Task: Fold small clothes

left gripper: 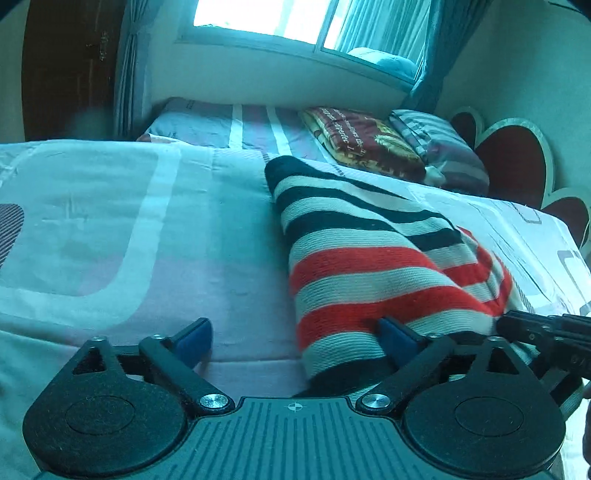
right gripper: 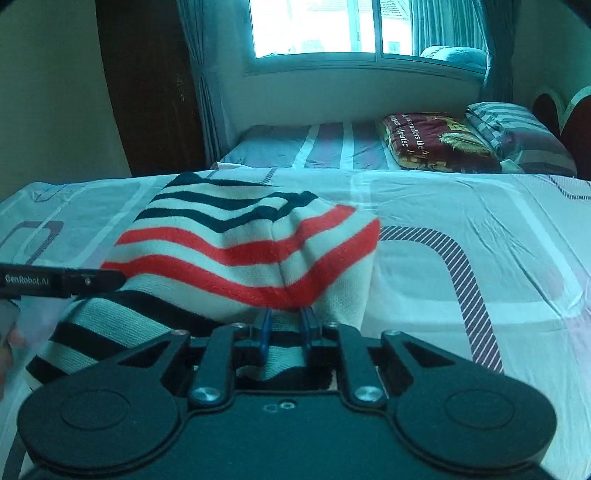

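On the bed, which is covered with a pale patterned sheet, lies a striped knitted garment with black, white and red bands. Its near edge is lifted and bunched, because the right gripper has its jaws clenched on a fold of the cloth. The left gripper has its jaws spread wide, one blue fingertip touching the garment, the other over the bare sheet. Folded blankets lie behind, below a window.
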Action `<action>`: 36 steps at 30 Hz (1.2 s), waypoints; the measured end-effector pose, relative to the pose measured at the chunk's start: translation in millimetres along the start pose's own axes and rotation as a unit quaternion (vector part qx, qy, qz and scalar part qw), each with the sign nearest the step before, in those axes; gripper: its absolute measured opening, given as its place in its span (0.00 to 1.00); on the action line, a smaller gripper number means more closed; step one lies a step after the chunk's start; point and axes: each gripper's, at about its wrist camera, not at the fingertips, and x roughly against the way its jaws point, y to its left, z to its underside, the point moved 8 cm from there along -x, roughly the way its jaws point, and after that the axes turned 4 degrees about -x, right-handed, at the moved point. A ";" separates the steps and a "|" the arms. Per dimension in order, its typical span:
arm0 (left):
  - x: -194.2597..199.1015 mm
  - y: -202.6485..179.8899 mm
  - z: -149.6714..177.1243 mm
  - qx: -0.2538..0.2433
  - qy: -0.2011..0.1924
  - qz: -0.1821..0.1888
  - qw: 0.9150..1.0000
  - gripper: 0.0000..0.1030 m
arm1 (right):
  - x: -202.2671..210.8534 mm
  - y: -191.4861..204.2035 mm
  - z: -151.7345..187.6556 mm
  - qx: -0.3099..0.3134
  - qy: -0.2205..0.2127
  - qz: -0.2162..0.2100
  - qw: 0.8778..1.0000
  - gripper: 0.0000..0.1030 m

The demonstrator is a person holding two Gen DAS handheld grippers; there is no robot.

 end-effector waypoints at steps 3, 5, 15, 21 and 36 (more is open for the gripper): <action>12.2 3.0 -8.4 -0.005 0.003 0.002 1.000 0.97 | 12.1 -1.7 -6.5 -0.017 -0.003 -0.008 1.000 0.22; 26.7 3.8 -14.9 -0.004 -0.010 0.034 0.999 0.97 | 33.3 -14.4 -12.0 -0.028 -0.032 -0.006 0.999 0.54; 7.5 3.8 0.3 0.077 0.082 0.189 0.975 0.78 | 9.6 -94.7 14.0 -0.247 0.068 -0.166 0.952 0.70; -9.9 7.5 1.9 0.118 0.103 0.225 0.962 0.80 | -6.3 -105.0 15.7 -0.307 0.117 -0.241 0.913 0.70; -28.0 -21.4 -8.4 0.087 0.109 0.250 0.958 0.85 | -51.2 -68.1 1.7 -0.289 0.151 -0.288 0.901 0.41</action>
